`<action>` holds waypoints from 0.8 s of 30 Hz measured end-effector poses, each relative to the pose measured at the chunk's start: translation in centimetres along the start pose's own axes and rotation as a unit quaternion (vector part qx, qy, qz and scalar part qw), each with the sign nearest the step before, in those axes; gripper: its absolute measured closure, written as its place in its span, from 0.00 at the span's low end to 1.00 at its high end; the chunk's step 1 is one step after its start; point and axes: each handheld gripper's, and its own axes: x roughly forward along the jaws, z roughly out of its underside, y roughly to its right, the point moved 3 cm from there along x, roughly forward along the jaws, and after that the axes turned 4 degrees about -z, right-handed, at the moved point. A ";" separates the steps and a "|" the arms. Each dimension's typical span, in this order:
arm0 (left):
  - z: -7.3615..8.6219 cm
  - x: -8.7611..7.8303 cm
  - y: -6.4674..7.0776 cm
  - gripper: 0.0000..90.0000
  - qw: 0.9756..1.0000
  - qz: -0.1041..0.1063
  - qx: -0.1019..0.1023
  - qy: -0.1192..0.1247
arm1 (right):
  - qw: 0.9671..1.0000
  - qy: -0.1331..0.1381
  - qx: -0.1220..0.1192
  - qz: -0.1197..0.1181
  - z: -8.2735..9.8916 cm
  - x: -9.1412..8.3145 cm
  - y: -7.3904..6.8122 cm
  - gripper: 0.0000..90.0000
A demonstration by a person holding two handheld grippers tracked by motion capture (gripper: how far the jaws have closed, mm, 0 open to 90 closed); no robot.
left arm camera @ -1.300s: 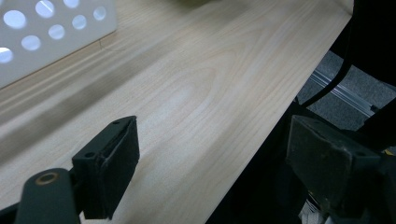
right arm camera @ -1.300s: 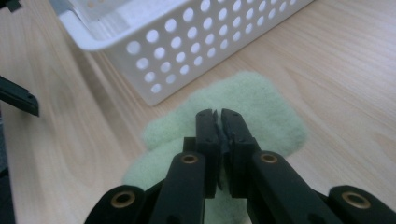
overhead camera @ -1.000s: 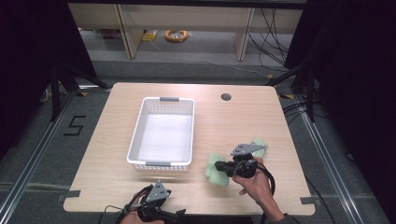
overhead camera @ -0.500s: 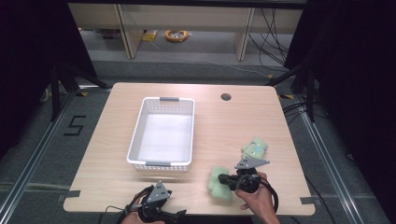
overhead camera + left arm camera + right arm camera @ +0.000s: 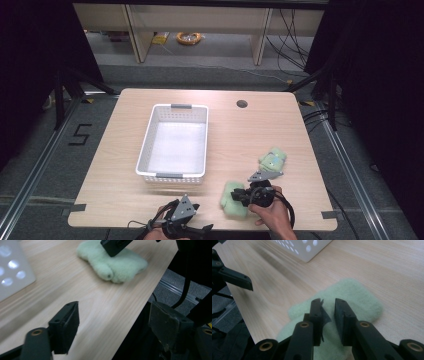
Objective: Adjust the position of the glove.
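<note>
Table (image 5: 120, 200): I see a pale wood top, with everything I work on sitting near its front edge.
Basket (image 5: 174, 141): white, perforated, left of centre and well apart from the cloths.
Near cloth (image 5: 234, 199): a fluffy green mitt-like cloth lying flat on the table just beside the front edge, to the right of the basket's near end. I judge it light, soft and floppy; it should sag and fold when lifted, and its fuzzy pile should not slip.
Far cloth (image 5: 272, 159): a second green one, lying just beyond my right hand and apart from the first.
Right gripper (image 5: 328, 312): its tips rest on the near cloth; the jaws have just been opening and stand a narrow gap apart, with fluff beneath but nothing pinched that I can make out.
Left gripper (image 5: 113, 323): at the table's front edge, jaws wide apart though just eased inward, nothing between them.
Where to grip: I would pinch a thick fold near the cloth's middle, not a thin edge.
</note>
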 end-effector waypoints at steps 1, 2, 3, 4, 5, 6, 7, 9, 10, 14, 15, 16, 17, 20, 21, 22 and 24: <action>-0.4 0.8 0.5 0.29 1.000 0.005 0.006 0.004 | 1.000 0.002 -0.001 -0.002 -0.1 -0.1 0.0 0.83; -0.7 1.1 0.7 0.30 1.000 0.006 0.006 0.004 | 1.000 0.006 -0.001 -0.002 -0.2 -0.4 0.0 0.82; -0.7 1.1 0.7 0.32 1.000 0.006 0.006 0.004 | 1.000 0.010 0.002 -0.004 -0.4 -0.6 0.0 0.82; -0.9 1.3 1.1 0.32 1.000 0.008 0.002 0.002 | 1.000 0.010 0.002 -0.004 -0.4 -0.6 0.0 0.82; -1.1 1.7 1.2 0.34 1.000 0.011 0.005 0.006 | 1.000 0.018 -0.007 -0.004 -0.6 -0.8 0.2 0.82; -1.7 2.1 1.4 0.36 1.000 0.005 0.018 0.008 | 0.999 0.024 -0.017 0.014 -1.1 -1.5 0.6 0.82; -2.0 2.3 1.5 0.38 1.000 0.009 0.029 0.003 | 0.999 0.023 -0.024 0.013 -1.3 -1.6 0.9 0.82; -2.5 2.9 1.9 0.40 0.999 0.004 0.039 0.013 | 0.999 0.022 -0.028 0.027 -1.8 -1.7 1.6 0.82; -2.7 3.2 2.2 0.42 0.999 0.006 0.036 0.009 | 0.999 0.021 -0.033 0.030 -1.9 -1.7 2.0 0.82; -3.2 4.2 2.8 0.47 0.999 0.003 0.049 0.002 | 0.998 -0.008 -0.051 0.044 -2.3 -1.0 2.8 0.82; -3.2 4.2 2.8 0.47 0.999 0.003 0.049 0.002 | 0.998 -0.008 -0.051 0.044 -2.3 -1.0 2.8 0.82; -3.4 4.6 2.8 0.47 0.998 -0.005 0.054 0.008 | 0.997 -0.015 -0.057 0.041 -2.4 -0.6 2.9 0.82; -3.3 4.9 2.7 0.51 0.998 -0.016 0.066 -0.004 | 0.997 -0.014 -0.060 0.037 -2.5 0.3 3.1 0.82; -3.2 5.4 2.8 0.58 0.997 -0.023 0.073 -0.007 | 0.997 -0.032 -0.065 0.029 -2.7 0.8 3.2 0.82; -3.2 5.4 2.8 0.61 0.997 -0.023 0.073 -0.007 | 0.997 -0.032 -0.065 0.029 -2.7 0.8 3.2 0.82; -3.1 5.7 2.6 0.64 0.996 -0.029 0.085 -0.018 | 0.997 -0.044 -0.062 0.032 -2.7 1.2 3.4 0.81; -3.0 6.0 2.4 0.69 0.996 -0.032 0.082 -0.025 | 0.997 -0.049 -0.054 0.029 -2.5 1.4 3.6 0.81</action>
